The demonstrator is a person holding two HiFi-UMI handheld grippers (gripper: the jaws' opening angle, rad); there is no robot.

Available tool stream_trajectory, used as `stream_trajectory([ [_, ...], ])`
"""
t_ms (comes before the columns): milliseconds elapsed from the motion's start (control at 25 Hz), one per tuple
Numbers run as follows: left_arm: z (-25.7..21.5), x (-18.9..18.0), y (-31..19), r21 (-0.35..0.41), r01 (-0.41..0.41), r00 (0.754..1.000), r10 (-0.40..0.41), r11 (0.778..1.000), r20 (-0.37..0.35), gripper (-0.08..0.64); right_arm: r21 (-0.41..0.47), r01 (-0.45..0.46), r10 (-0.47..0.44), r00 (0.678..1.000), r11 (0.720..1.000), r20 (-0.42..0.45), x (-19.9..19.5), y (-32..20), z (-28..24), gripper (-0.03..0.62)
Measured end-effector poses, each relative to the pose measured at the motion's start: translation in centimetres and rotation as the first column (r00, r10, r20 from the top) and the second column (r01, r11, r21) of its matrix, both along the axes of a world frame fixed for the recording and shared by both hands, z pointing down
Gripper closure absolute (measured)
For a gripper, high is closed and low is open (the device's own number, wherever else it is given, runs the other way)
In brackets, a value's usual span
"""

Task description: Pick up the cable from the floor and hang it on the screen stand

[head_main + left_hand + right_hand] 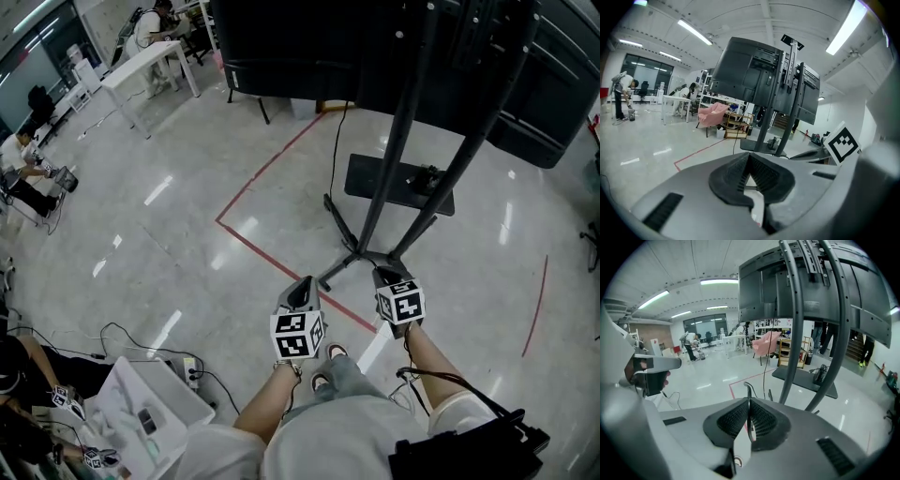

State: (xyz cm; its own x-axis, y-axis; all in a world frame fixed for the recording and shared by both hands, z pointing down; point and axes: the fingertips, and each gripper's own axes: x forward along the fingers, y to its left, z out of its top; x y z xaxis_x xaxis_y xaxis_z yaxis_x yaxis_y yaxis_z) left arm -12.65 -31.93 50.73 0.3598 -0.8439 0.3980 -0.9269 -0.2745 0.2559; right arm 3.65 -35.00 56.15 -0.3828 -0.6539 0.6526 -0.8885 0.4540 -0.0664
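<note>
Cable (749,391) pinched in the closed right tool (749,399), stand (797,333) just ahead; left tool (749,154) beside it, jaws together on nothing

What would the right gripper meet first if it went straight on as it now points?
Probably the nearer pole of the screen stand, which rises just right of the line of the right gripper. Depth is unclear, so it may pass left.

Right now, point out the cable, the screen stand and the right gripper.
cable (747,386), right gripper view, loop above the jaws.
screen stand (397,141), head view, an upright pole.
right gripper (388,276), head view, jaw tips.
</note>
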Motion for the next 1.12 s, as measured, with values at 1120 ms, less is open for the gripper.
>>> stream_trajectory([
  [1120,-20.0,6.6,-9.2,0.268,-0.137,0.991,0.133,0.954,0.033,0.560,0.223,-0.020,-0.025,0.980,0.975,0.199,2.5,-9.5,-25.4,0.563],
])
